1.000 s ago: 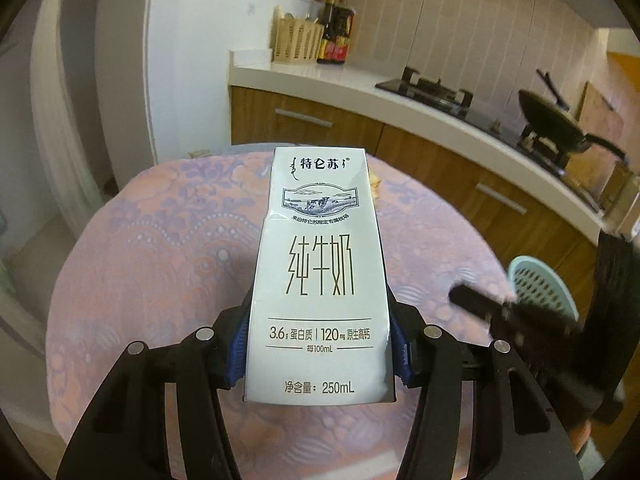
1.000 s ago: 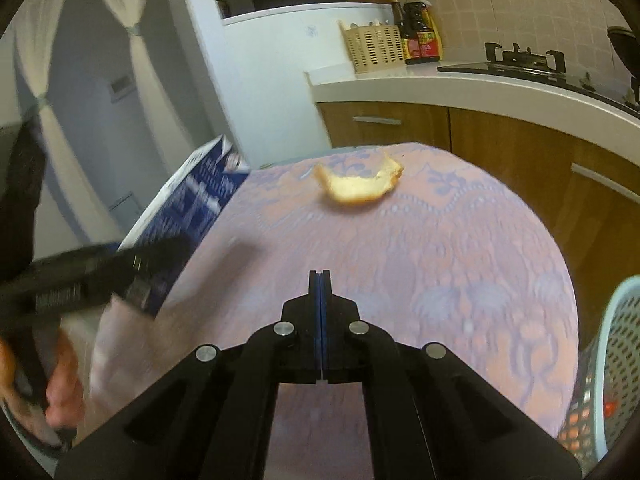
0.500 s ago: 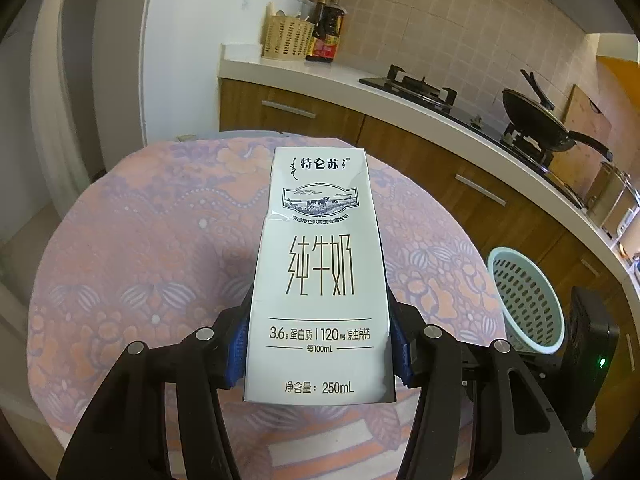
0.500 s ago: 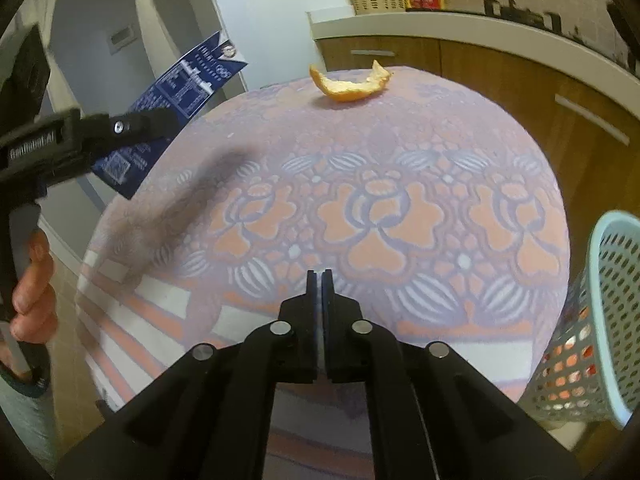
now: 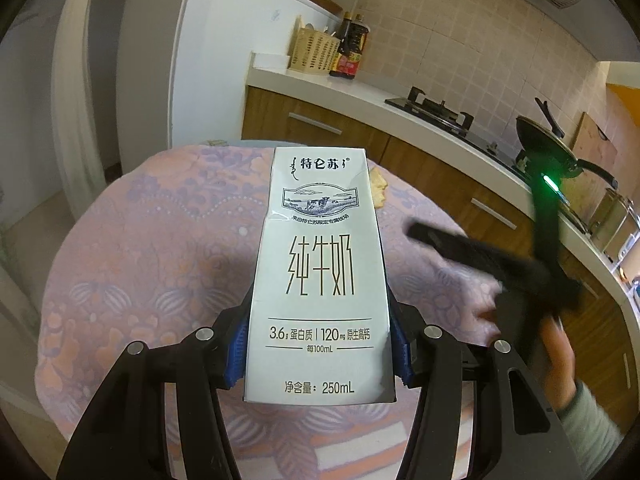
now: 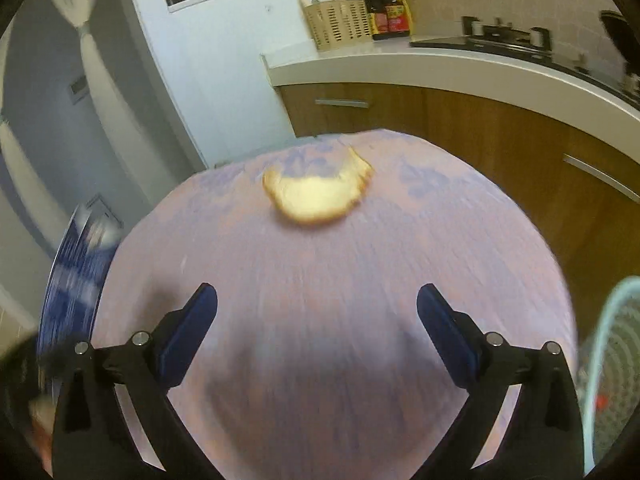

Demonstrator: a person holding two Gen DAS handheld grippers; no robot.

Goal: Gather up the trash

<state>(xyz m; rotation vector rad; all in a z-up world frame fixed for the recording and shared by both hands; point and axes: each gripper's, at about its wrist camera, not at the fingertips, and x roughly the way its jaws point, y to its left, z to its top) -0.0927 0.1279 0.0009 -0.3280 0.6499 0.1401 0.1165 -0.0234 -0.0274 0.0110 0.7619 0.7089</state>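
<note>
My left gripper [image 5: 318, 344] is shut on a white 250 mL milk carton [image 5: 320, 264] and holds it upright above the round table [image 5: 160, 240]. The carton's blue side shows blurred at the left of the right wrist view [image 6: 76, 272]. My right gripper [image 6: 316, 320] is open and empty above the table, facing a curved piece of yellow peel [image 6: 316, 196] that lies at the table's far side. The right gripper also shows blurred in the left wrist view [image 5: 492, 260]. The carton hides most of the peel [image 5: 378, 192] there.
A light blue mesh basket [image 6: 612, 360] stands on the floor at the table's right edge. A kitchen counter [image 5: 400, 108] with wooden cabinets, a stove and a pan [image 5: 548, 144] runs behind the table. A wicker holder [image 6: 340, 24] and bottles stand on it.
My right gripper has opened from shut and moved forward over the table toward the peel. My left gripper still holds the carton and has shifted its view slightly.
</note>
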